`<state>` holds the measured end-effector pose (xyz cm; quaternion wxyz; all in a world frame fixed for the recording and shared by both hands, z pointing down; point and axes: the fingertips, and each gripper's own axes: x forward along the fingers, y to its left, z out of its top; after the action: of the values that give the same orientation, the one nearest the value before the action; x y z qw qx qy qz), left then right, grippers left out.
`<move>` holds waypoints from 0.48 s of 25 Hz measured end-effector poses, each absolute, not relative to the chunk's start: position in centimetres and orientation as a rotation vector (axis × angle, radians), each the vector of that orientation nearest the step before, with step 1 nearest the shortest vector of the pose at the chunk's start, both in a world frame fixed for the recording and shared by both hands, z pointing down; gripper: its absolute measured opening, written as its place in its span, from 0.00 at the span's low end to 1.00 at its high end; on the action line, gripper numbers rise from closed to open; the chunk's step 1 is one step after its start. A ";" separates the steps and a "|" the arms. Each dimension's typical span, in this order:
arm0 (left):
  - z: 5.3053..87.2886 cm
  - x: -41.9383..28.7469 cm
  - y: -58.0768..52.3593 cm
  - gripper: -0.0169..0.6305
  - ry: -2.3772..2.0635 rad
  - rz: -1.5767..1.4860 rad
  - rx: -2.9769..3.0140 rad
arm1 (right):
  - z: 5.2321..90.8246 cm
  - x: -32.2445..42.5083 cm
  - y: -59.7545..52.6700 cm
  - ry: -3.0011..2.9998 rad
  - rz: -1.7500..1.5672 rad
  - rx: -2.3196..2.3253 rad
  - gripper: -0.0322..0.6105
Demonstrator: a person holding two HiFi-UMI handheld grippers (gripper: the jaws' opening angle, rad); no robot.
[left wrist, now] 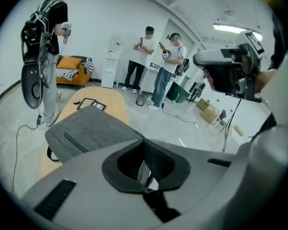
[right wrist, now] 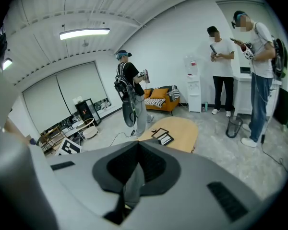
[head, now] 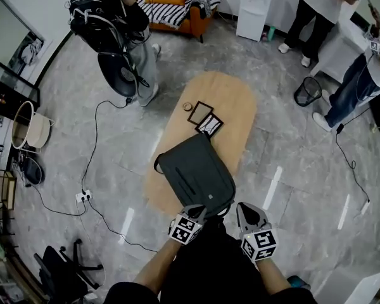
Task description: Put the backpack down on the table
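my left gripper [head: 199, 211] and right gripper [head: 245, 208] are both pinched closed, empty i think; backpack [head: 195, 173] seems to overhang the table [head: 231, 106] edge, might slide off.

The person wears black, and the grey left gripper [head: 199, 211] and right gripper [head: 249, 211] each bear a black-and-white marker cube.
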<state>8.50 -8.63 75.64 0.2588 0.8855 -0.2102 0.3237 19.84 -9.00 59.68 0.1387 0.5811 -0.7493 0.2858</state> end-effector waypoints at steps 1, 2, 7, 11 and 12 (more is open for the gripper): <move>75.2 8.4 -8.9 0.05 -0.600 0.865 2.398 | 59.6 19.5 -9.1 -2.177 0.822 1.672 0.06; 74.6 8.2 -9.1 0.05 -0.626 0.849 2.394 | 59.6 19.2 -9.1 -2.186 0.818 1.665 0.06; 71.9 7.5 -10.1 0.05 -0.759 0.778 2.369 | 59.4 17.8 -9.5 -2.238 0.806 1.622 0.06; 69.5 7.3 -10.6 0.05 -0.850 0.692 2.364 | 59.4 16.7 -9.8 -2.269 0.785 1.570 0.06; 68.6 7.1 -10.8 0.05 -0.869 0.652 2.368 | 59.3 16.3 -10.0 -2.276 0.778 1.565 0.06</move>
<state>7.13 -10.83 68.61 0.2650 0.8764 -0.3215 0.2413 16.33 -9.95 59.31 0.1356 0.5404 -0.7858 0.2686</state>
